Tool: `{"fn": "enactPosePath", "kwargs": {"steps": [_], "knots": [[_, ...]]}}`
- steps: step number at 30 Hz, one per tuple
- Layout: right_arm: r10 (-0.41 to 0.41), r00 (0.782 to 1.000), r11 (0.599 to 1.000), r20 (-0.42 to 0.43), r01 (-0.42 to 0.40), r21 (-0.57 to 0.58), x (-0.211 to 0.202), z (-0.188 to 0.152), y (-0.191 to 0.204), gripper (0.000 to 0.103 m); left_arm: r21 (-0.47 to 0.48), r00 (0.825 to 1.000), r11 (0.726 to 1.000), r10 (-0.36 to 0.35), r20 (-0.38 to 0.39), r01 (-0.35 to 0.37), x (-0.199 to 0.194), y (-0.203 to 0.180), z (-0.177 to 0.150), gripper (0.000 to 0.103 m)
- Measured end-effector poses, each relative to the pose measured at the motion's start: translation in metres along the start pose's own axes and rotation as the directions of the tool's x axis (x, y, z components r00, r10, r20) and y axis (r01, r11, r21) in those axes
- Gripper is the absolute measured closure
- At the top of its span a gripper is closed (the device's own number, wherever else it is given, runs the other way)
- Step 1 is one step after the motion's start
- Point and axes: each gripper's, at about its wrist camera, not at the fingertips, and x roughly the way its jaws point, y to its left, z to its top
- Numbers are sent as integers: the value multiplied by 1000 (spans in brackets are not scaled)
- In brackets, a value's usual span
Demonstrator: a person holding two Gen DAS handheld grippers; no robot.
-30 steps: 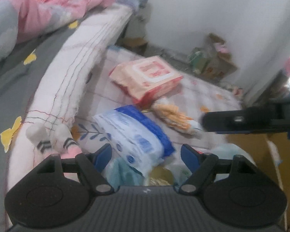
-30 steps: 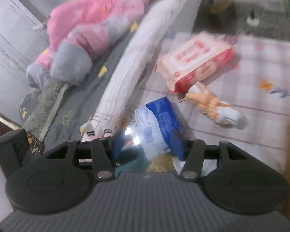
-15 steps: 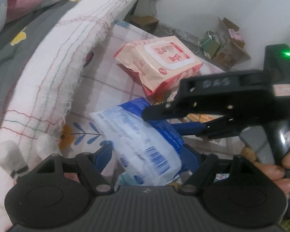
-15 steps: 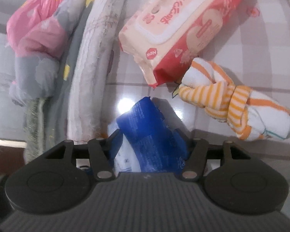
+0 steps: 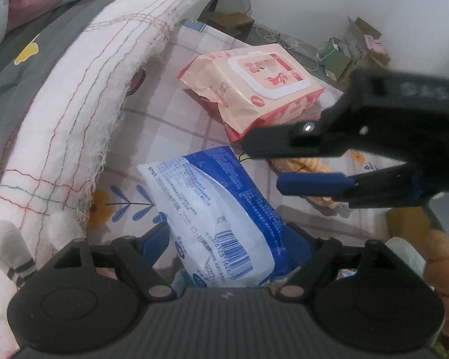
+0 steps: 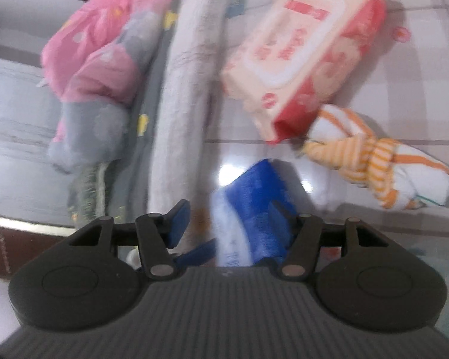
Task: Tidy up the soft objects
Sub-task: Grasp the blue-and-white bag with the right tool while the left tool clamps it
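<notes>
The blue-and-white pack [image 5: 221, 224] lies on the checked mat [image 5: 176, 128] between the left gripper [image 5: 224, 239] fingers, which are opening, apart from it. Its long axis runs away from that camera. The right gripper [image 6: 233, 224] fingers also straddle it; whether they press is unclear.

Barcode printed on the white end of the blue-and-white pack [image 5: 221, 233], with digits beneath too warped to make out fully. Rows of small white print on its blue side, illegible. Red lettering and a round red badge on the pink wipes pack [image 5: 254, 89], unreadable through distortion and blur. Faint raised characters on the right gripper [image 5: 284, 161] body, not decipherable.
</notes>
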Motion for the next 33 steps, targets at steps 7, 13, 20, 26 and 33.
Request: {"fn": "enactPosePath", "kwargs": {"steps": [7,13,20,26,33], "knots": [[-26,998,995,-63,32,97,25,4,-31,43,0,999,1000,29,-33,-29,13,-9,7,14],[52,996,994,-67,-45,101,23,-1,-28,36,-13,997,998,64,-42,-64,15,-14,10,16],[58,998,998,-38,-57,33,-12,-14,-1,36,-30,1000,1000,-3,4,3,-19,-14,4,16],[106,994,994,5,-106,-7,-60,-51,24,36,0,994,997,-75,76,75,-75,-17,-20,16],[191,981,981,42,-189,-45,-102,-124,45,38,41,978,983,-182,98,179,-115,-15,-75,22]]}}
